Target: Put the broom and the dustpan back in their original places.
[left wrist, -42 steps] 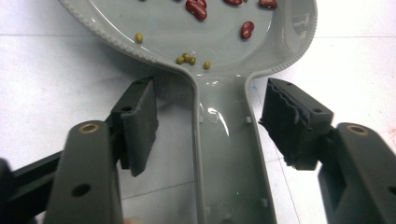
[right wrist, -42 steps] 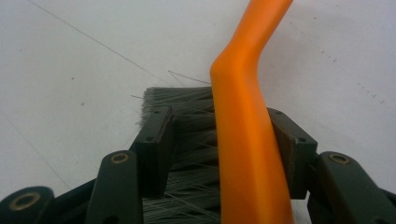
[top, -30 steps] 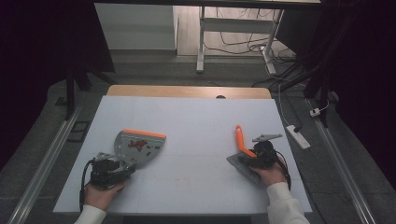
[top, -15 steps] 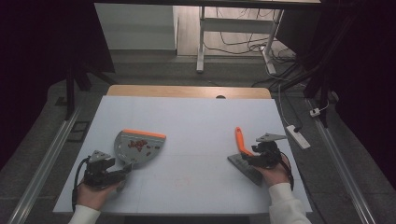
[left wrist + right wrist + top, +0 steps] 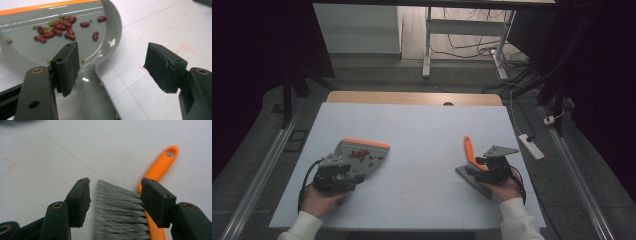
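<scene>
High view: both grippers are sitting at the near edge of the table (image 5: 412,125), each by its tool. L gripper (image 5: 113,67) is hovering over the dustpan (image 5: 37,47) handle w/ jaws spread, pads not touching it; they have just been closing slightly, handle lying between them. Beans (image 5: 57,27) are already lying in the pan, red w/ a few small green ones, so the sweeping looks done. R gripper (image 5: 115,200) is hanging over the brush (image 5: 120,215), jaws spread either side of the bristles, orange handle under the right jaw, no grip. Table surface is showing no loose beans as far as visible. Judged remaining: nothing obvious, tools look set down.
</scene>
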Motion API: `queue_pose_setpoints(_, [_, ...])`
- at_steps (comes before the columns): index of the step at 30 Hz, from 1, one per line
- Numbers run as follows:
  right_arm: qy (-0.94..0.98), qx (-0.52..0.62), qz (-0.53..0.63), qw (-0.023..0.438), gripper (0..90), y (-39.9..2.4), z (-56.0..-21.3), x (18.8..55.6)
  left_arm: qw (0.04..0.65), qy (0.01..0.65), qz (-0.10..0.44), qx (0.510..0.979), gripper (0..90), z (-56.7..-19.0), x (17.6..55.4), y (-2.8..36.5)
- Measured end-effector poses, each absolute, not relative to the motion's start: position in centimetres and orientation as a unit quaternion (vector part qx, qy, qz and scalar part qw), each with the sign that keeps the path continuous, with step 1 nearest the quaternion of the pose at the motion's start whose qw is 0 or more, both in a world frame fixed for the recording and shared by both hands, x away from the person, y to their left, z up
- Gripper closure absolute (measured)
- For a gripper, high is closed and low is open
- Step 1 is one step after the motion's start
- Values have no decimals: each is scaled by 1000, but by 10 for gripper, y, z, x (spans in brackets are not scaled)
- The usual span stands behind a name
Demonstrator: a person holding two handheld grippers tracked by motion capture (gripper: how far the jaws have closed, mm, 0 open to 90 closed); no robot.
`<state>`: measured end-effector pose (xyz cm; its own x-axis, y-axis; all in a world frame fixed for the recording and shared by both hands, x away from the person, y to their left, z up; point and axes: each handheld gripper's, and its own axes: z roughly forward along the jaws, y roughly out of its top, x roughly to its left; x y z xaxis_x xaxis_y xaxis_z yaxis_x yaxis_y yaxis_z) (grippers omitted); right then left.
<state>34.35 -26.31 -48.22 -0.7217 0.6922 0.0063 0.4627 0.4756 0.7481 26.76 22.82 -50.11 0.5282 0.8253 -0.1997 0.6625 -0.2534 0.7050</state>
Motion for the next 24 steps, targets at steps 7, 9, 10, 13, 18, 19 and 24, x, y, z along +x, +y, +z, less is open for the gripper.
queue_pose_setpoints(7, [850,315,399,141,412,-256,-484,332,393,435,83,806,294,-503,273,221])
queue_pose_setpoints(9, [852,306,400,141,412,-254,-485,326,393,426,79,811,295,-504,272,219])
queue_pose_setpoints(10, [854,301,401,140,412,-253,-485,323,394,422,77,813,294,-504,271,218])
queue_pose_setpoints(13, [855,292,403,144,412,-251,-486,316,397,413,71,816,297,-503,268,216])
queue_pose_setpoints(18, [853,291,410,144,413,-253,-487,314,396,409,67,819,301,-504,269,214])
queue_pose_setpoints(19, [852,290,411,144,413,-254,-487,314,395,409,68,820,302,-505,270,214])
queue_pose_setpoints(24, [853,284,414,145,414,-255,-487,314,394,410,67,820,302,-505,270,213])
